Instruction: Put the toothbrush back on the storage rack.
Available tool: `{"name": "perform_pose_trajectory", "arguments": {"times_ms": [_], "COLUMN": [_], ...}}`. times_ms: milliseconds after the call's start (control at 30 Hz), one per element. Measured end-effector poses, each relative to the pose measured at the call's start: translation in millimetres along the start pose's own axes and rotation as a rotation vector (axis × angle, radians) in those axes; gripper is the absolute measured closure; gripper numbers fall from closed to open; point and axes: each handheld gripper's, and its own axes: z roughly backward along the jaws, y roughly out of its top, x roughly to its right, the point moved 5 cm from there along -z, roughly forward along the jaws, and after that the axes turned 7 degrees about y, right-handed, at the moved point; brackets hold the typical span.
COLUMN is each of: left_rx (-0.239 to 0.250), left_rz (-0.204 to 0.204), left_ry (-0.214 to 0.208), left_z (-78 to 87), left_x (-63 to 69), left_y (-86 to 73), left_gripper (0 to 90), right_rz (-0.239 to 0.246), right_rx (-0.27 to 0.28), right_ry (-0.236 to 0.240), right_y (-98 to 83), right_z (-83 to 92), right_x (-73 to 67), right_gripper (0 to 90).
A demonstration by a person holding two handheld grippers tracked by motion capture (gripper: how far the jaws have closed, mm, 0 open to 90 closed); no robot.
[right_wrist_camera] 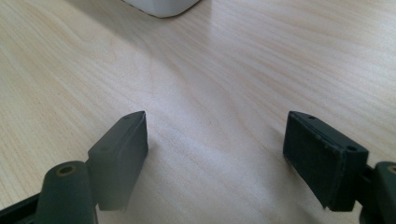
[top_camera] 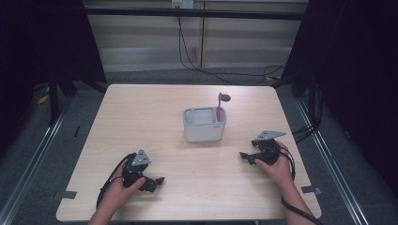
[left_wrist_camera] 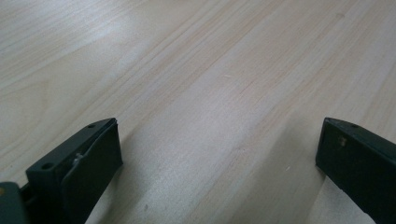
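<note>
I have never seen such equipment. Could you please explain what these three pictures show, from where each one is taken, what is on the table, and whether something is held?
No robot is here. A person sits at a wooden table and holds a hand tool with two black jaws in each hand: the left gripper and the right gripper.

The high view comes from a fixed camera above the person, looking down. The other two come from small cameras riding on each gripper, looking along its own jaws at the table.

On the table stands a white container with a pink-handled utensil upright inside. The right gripper view catches its bottom corner.

Both grippers are open and hold nothing.
</note>
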Motion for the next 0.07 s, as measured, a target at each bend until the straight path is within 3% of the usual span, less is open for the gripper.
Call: {"name": "perform_pose_trajectory", "arguments": {"times_ms": [67], "left_rx": [0.0], "left_rz": [-0.001], "left_ry": [0.0], "left_z": [0.1], "left_x": [0.0], "left_y": [-0.1], "left_gripper": [0.0], "right_rz": [0.001], "right_rx": [0.001], "right_ry": [0.003], "right_y": [0.1], "right_z": [-0.1], "right_x": [0.3], "right_gripper": [21.3]}}
